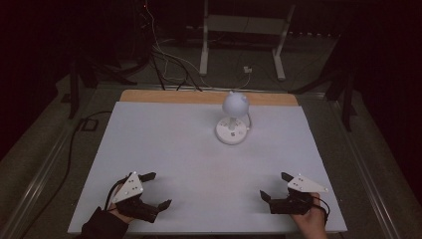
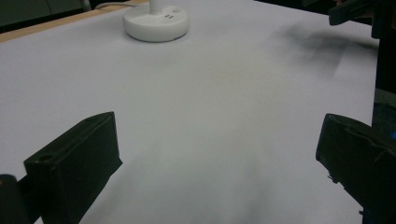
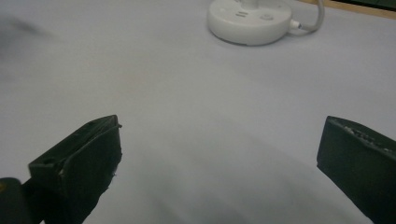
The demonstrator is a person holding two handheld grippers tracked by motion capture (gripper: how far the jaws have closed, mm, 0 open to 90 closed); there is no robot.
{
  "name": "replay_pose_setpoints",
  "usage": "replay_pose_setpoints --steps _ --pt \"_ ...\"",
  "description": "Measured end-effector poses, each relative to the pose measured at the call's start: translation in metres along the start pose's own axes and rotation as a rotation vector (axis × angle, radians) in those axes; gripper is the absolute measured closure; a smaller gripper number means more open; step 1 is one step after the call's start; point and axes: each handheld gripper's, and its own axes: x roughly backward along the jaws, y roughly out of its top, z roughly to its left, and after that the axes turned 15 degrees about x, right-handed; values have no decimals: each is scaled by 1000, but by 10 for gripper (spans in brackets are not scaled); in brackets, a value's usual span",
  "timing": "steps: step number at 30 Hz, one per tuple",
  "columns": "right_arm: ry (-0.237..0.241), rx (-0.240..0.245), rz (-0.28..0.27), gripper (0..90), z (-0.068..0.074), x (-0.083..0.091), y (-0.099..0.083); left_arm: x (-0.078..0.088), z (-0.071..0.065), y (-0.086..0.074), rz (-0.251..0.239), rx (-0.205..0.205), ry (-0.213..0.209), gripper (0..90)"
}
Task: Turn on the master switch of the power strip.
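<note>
A white sheet covers most of the counter (image 1: 164, 164), leaving a strip of bare wood along the far edge. The room beyond it is dark, with a pale metal frame (image 1: 244, 30) standing on the floor past the counter and loose cables lying near it.

The small white desk lamp (image 1: 233, 119) stands upright toward the far side of the counter, a little right of the middle, well apart from both grippers. Its round head tops a short stem above a flat disc base, and a white cord loops away from the base on its right side. In the left gripper view the lamp's base (image 2: 156, 22) sits far ahead at the upper left; in the right gripper view the base (image 3: 251, 21) is far ahead near the top, with what look like small buttons on it, though the picture is too soft to be sure, and the cord (image 3: 313, 21) curving off to the right.

The left gripper (image 1: 152, 189) is held at the near left corner, jaws spread wide with nothing between them. The right gripper (image 1: 273, 185) is held at the near right corner, its jaws likewise spread wide over bare sheet. Each points inward toward the middle of the counter.
</note>
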Motion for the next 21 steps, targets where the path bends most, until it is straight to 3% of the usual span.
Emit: replay_pose_setpoints --steps 9,21 --pt "23 -5 2 0 2 -1 12 0 0 0 4 -14 9 1" --pt "50 8 -53 0 -3 -8 37 0 -1 0 5 -13 2 1"
